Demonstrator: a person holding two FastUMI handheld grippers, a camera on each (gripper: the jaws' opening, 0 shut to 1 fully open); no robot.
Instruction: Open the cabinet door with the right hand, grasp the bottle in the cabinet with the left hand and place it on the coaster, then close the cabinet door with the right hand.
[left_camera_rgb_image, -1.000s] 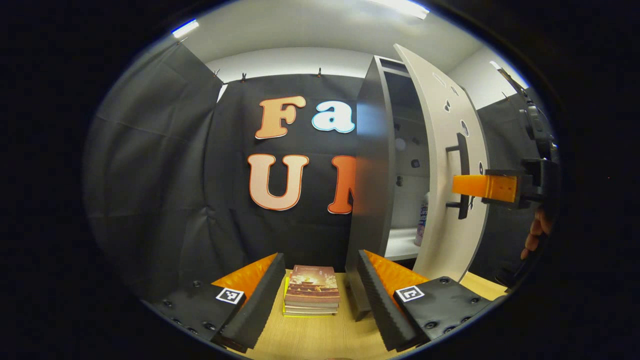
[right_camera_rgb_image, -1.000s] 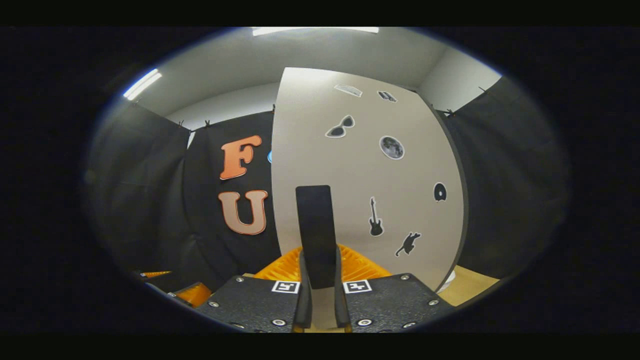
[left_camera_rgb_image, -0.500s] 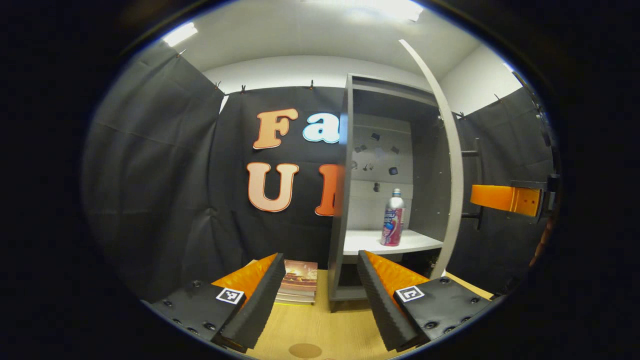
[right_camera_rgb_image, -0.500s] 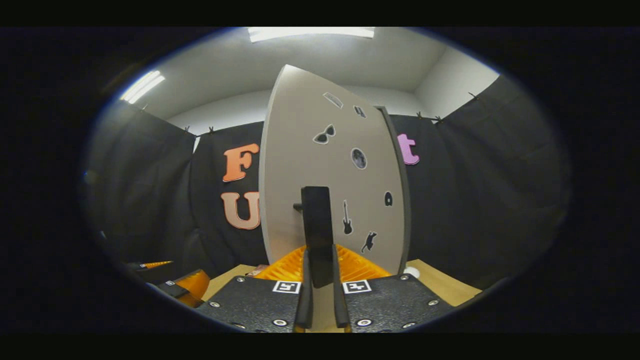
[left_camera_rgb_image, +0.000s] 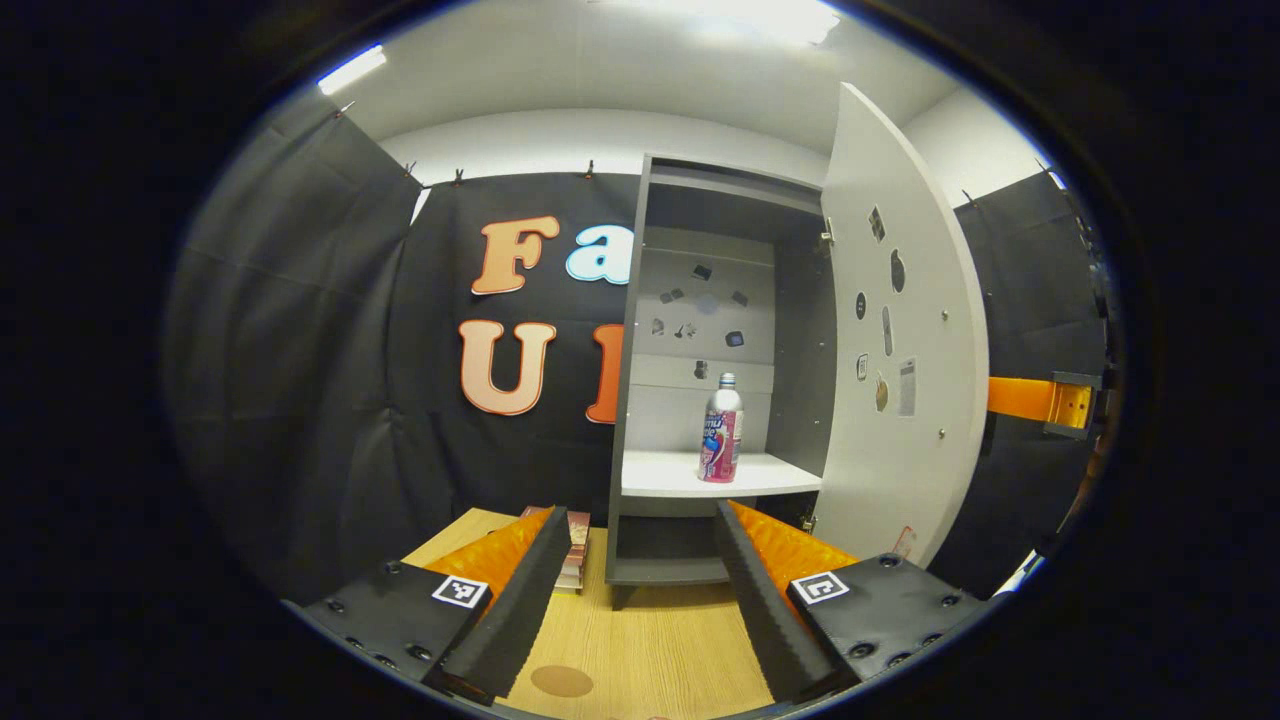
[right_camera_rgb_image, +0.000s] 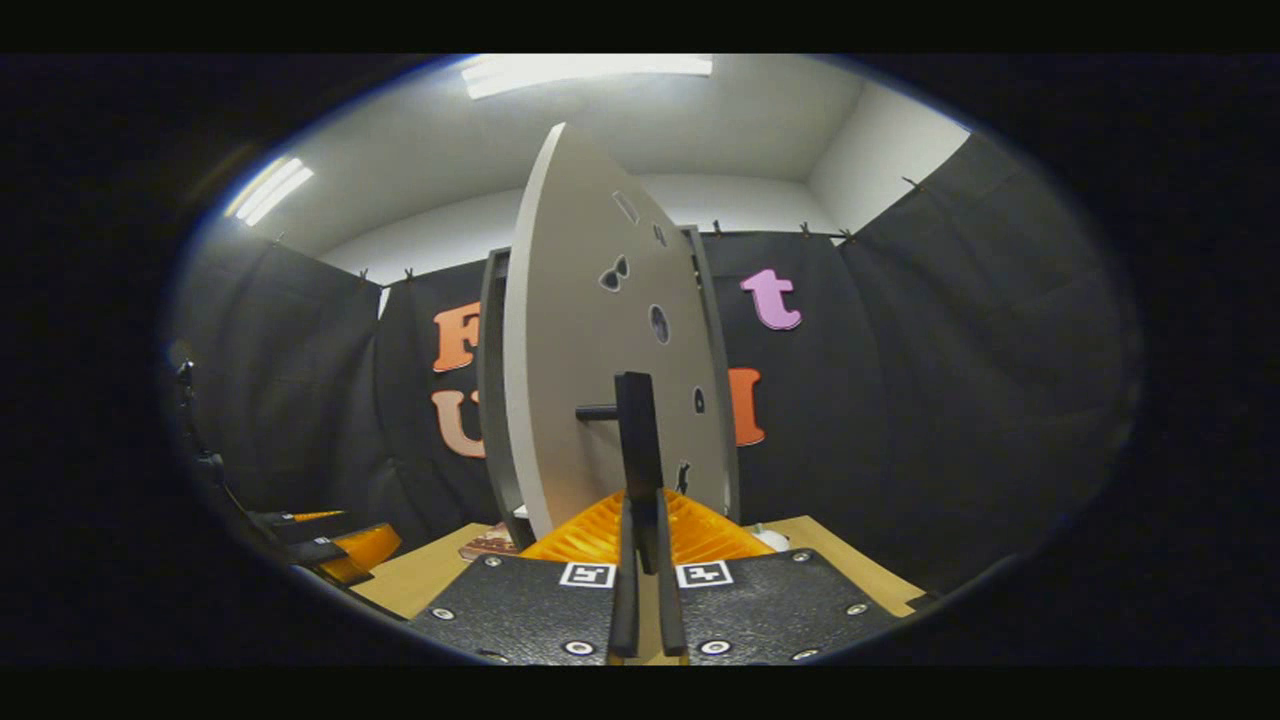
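Bottle (left_camera_rgb_image: 721, 428) on cabinet shelf (left_camera_rgb_image: 668, 474)

Books (left_camera_rgb_image: 574, 538) half-hidden behind left finger — coaster (left_camera_rgb_image: 561, 681) edge-cropped.

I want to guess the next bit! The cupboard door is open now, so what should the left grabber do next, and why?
Probably move the left gripper forward toward the bottle. The cabinet door is swung wide, held at its handle by the right gripper, and the bottle stands upright on the shelf. The left fingers are open and well short of it.

Cabinet (left_camera_rgb_image: 640, 330) front open — door (left_camera_rgb_image: 905, 330) swung right, bottle (left_camera_rgb_image: 721, 428) unobstructed.
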